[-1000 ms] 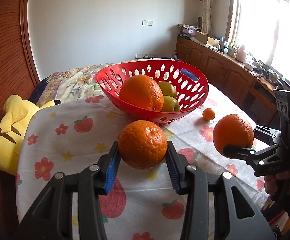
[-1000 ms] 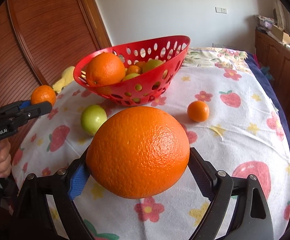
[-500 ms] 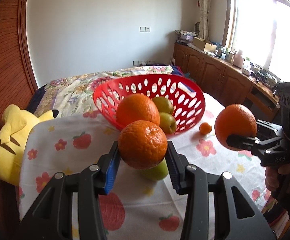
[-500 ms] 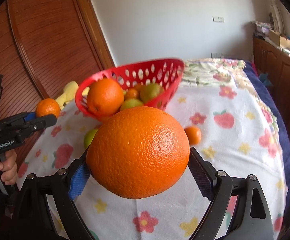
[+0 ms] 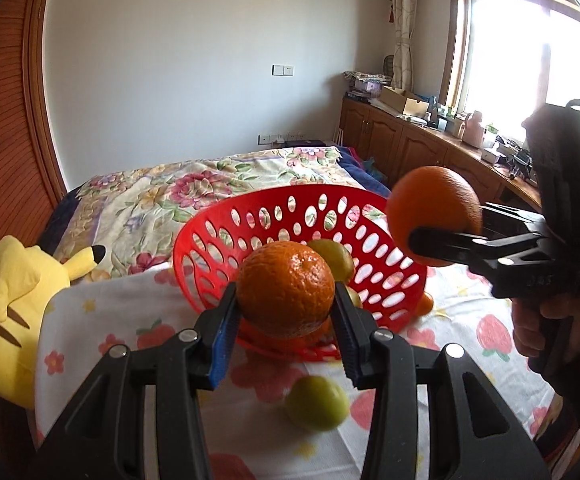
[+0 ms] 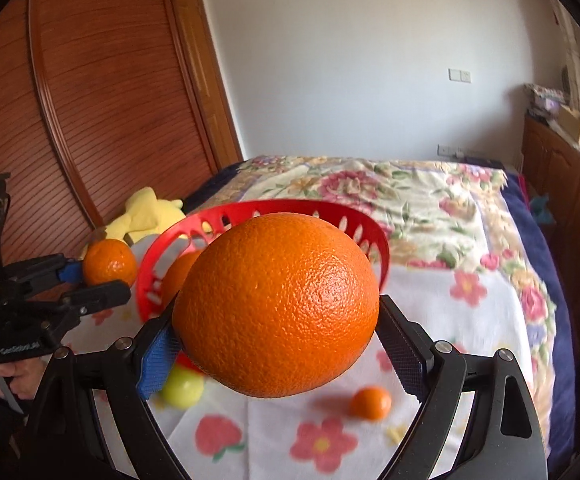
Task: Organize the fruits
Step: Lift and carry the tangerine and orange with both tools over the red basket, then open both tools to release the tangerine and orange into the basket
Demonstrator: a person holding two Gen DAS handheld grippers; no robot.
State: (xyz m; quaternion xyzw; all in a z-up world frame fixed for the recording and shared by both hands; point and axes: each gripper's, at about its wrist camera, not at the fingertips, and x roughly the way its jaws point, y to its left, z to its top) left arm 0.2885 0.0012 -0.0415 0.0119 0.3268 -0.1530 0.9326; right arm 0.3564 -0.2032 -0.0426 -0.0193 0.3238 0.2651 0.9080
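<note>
My left gripper (image 5: 286,336) is shut on a mandarin orange (image 5: 286,290), held in the air just before the red basket (image 5: 218,240). My right gripper (image 6: 278,354) is shut on a large orange (image 6: 278,312), held above the basket's near right rim; it also shows in the left wrist view (image 5: 433,214). The basket (image 6: 353,220) holds an orange (image 6: 180,270) and green fruit (image 5: 335,254). A green fruit (image 5: 317,402) and a small orange (image 6: 370,402) lie loose on the flowered tablecloth (image 5: 102,320).
A yellow plush toy (image 5: 22,304) lies at the table's left edge. A bed with a floral cover (image 6: 421,196) stands behind the table. Wooden cabinets (image 5: 409,152) run along the right wall, a wooden wardrobe (image 6: 102,92) on the left.
Both grippers have risen with their oranges and moved toward the basket. The right gripper's orange now hangs by the basket's rim.
</note>
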